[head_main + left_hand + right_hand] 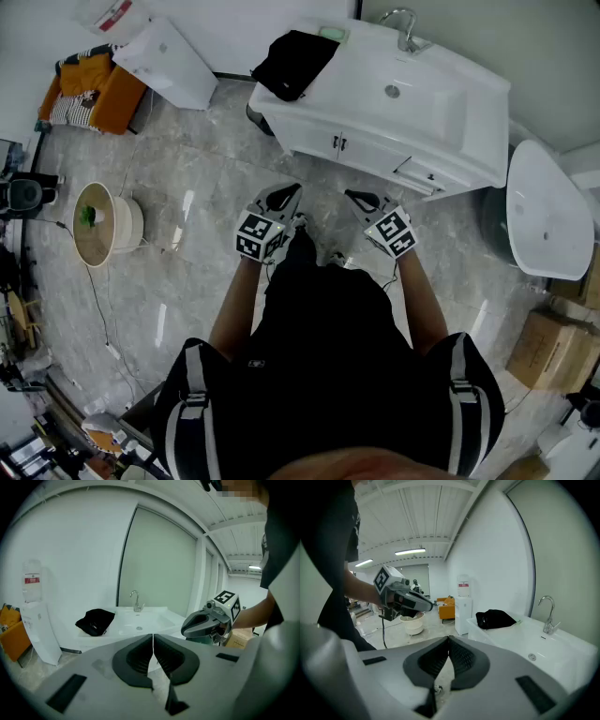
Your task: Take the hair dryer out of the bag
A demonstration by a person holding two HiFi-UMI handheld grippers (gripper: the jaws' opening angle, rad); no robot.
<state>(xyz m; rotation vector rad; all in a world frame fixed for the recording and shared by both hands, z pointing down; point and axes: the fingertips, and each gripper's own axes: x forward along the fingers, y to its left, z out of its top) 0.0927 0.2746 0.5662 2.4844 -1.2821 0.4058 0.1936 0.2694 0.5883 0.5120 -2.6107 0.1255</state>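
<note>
A black bag (293, 62) lies on the left end of the white washbasin counter (469, 141); it also shows in the left gripper view as the bag (96, 620) and in the right gripper view as the bag (496, 618). No hair dryer is visible; the bag hides its contents. My left gripper (284, 197) and right gripper (361, 199) hover side by side over the floor, short of the counter, both shut and empty. In its own view the left gripper (153, 637) has its jaws together, as does the right gripper (449, 641).
A chrome tap (405, 26) stands at the back of the basin. A white water dispenser (167, 62) and an orange seat (89, 92) are at far left, a round white bin (105, 223) on the floor at left, a white tub (544, 211) and cardboard boxes (555, 347) at right.
</note>
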